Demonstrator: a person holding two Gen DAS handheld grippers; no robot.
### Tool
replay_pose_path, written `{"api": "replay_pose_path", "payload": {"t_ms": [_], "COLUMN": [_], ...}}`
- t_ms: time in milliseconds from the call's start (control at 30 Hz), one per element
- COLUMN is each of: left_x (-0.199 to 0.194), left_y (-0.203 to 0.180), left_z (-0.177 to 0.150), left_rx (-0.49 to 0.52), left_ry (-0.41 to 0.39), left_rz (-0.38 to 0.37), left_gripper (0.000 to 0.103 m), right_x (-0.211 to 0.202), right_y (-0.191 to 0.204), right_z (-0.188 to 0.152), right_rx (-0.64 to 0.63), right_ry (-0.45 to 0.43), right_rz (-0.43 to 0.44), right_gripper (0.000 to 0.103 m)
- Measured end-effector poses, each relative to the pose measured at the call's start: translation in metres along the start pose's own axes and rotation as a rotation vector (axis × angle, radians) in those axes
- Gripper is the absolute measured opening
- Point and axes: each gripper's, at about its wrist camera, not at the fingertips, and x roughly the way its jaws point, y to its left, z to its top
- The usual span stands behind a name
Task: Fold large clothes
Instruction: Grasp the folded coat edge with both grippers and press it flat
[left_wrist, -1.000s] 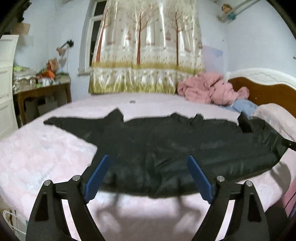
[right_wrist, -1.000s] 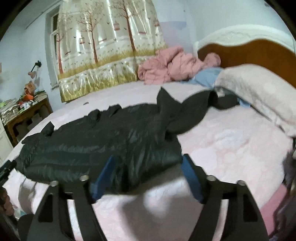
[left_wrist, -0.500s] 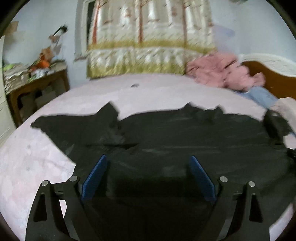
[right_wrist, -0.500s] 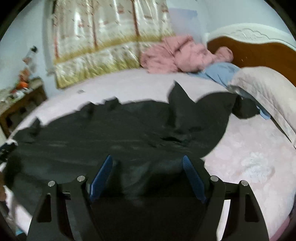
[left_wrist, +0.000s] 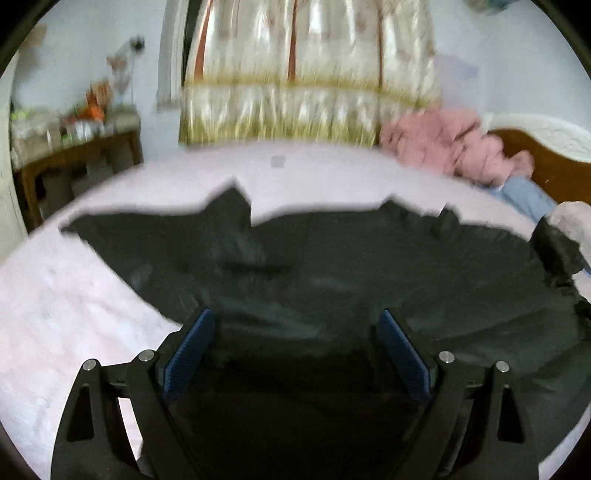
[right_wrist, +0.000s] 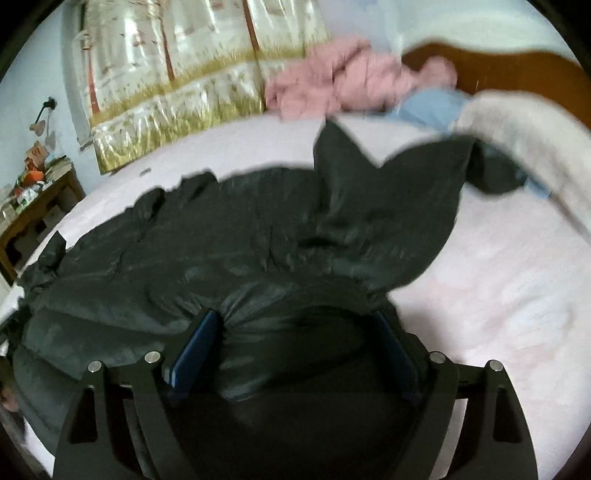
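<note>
Tongs, left and right, now low over your black coat, spread wide, right just widened, gripping nothing yet.

Black jacket near hem hidden behind left claw, curtain motion-blurred, worktop clutter indistinct, headboard cut by frame edge

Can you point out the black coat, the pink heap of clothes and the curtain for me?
black coat (left_wrist: 332, 266): left wrist view, middle of its body.
pink heap of clothes (left_wrist: 443, 147): left wrist view, centre of the pile.
curtain (left_wrist: 306, 74): left wrist view, its middle panel.
</note>
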Motion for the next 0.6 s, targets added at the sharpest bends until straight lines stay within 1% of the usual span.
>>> {"api": "replay_pose_path", "payload": {"t_ms": [67, 100, 133, 200, 233, 300, 367, 400, 467, 533, 600], "left_x": [-0.026, -0.038, -0.051, -0.077, -0.090, -0.113, -0.134, -0.148, -0.177, -0.204, -0.223], "left_y": [-0.011, -0.017, -0.024, -0.037, -0.043, -0.054, -0.065, -0.071, -0.078, -0.085, -0.088], "left_z": [0.001, 0.002, 0.002, 0.004, 0.004, 0.004, 0.005, 0.004, 0.005, 0.007, 0.009], "left_rx": [0.037, 0.054, 0.076, 0.118, 0.135, 0.163, 0.176, 0.167, 0.161, 0.146, 0.135], "left_ry": [-0.093, -0.129, -0.172, -0.253, -0.295, -0.370, -0.413, -0.441, -0.522, -0.609, -0.645], "left_rz": [0.023, 0.033, 0.028, -0.004, -0.022, -0.052, -0.066, -0.068, -0.075, -0.065, -0.088], "left_gripper": [0.097, 0.103, 0.103, 0.103, 0.103, 0.103, 0.103, 0.103, 0.103, 0.103, 0.103], "right_x": [-0.024, -0.038, -0.052, -0.082, -0.093, -0.119, -0.144, -0.154, -0.170, -0.184, -0.196], "right_y": [0.008, 0.013, 0.017, 0.028, 0.032, 0.040, 0.047, 0.049, 0.051, 0.049, 0.044], "right_z": [-0.003, -0.005, -0.007, -0.012, -0.014, -0.019, -0.023, -0.025, -0.029, -0.032, -0.034], "right_rx": [-0.039, -0.057, -0.071, -0.103, -0.113, -0.126, -0.138, -0.145, -0.146, -0.136, -0.133], "right_ry": [-0.083, -0.123, -0.159, -0.232, -0.256, -0.327, -0.392, -0.409, -0.434, -0.458, -0.473], "right_rz": [-0.014, -0.011, -0.004, 0.020, 0.024, 0.023, 0.003, -0.021, -0.052, -0.052, -0.042], "right_gripper": [0.087, 0.087, 0.089, 0.096, 0.103, 0.103, 0.103, 0.103, 0.103, 0.103, 0.103]}}
